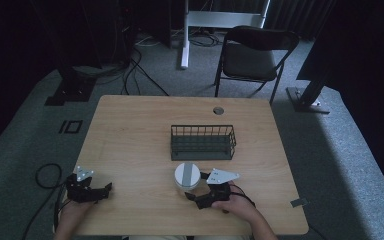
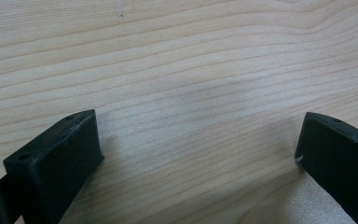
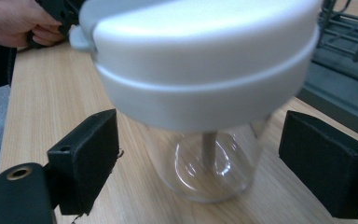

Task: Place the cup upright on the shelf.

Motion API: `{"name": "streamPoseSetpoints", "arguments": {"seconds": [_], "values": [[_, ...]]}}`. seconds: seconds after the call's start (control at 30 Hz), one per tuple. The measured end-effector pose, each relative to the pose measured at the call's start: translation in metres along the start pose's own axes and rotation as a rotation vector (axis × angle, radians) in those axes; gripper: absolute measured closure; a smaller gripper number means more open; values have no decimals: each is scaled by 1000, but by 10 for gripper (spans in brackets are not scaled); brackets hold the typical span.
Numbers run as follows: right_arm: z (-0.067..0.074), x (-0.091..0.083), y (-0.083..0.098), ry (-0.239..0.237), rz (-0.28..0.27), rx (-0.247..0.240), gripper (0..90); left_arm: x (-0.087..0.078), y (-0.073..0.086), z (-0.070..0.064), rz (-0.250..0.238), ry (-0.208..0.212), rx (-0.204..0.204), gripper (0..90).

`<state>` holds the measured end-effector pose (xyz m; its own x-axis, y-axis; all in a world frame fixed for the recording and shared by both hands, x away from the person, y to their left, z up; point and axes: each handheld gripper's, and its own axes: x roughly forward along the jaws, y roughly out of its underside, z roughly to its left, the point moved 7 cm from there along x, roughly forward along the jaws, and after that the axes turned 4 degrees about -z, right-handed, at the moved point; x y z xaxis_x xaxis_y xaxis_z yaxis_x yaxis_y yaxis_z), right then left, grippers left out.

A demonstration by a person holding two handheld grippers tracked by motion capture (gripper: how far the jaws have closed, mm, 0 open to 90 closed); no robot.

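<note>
Right gripper (image 1: 194, 196) sat at the near edge of the bench (image 1: 130, 140), right of centre, jaws spread wide and holding nothing. In the right gripper view the jar (image 3: 205, 84) stood directly ahead between the two jaw lines: clear glass-like body, white lid with a small tab, a stem visible inside, base on the bench, upright, so long axis vertical. Both pads looked clear of the glass, no contact that I could see. In the high view the jar (image 1: 187, 176) was just beyond and slightly left of that gripper, lid up. My read: the jar lay straight along the approach line, so a short push forward and a squeeze on the body below the lid was all the grasp needed; the wide lid overhangs, so the jaws would need to stay low. Left gripper (image 1: 87, 191) was well apart at the near left corner, jaws also wide open over bare wood, nothing between them, so the right hand was clearly the nearer one. Farther back, just beyond the jar, the dark wire basket (image 1: 203, 142) sat mid-bench, apparently empty, long side running left-right. A folding chair (image 1: 252, 55) stood past the far edge.
</note>
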<state>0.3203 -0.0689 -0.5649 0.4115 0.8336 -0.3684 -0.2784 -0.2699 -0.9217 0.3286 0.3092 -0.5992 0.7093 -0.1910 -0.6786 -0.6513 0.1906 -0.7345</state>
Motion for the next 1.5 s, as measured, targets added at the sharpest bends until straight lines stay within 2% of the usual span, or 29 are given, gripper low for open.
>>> {"name": "streamPoseSetpoints", "arguments": {"seconds": [0.17,0.4,0.9,1.5], "values": [[0,5,-3,18,-26,5,117,0,0,0,0,0,0,2],[2,10,-5,19,-43,21,117,0,0,0,0,0,0,2],[2,21,-6,55,-54,20,118,0,0,0,0,0,0,2],[3,28,-6,93,-41,26,149,0,0,0,0,0,0,2]]}}
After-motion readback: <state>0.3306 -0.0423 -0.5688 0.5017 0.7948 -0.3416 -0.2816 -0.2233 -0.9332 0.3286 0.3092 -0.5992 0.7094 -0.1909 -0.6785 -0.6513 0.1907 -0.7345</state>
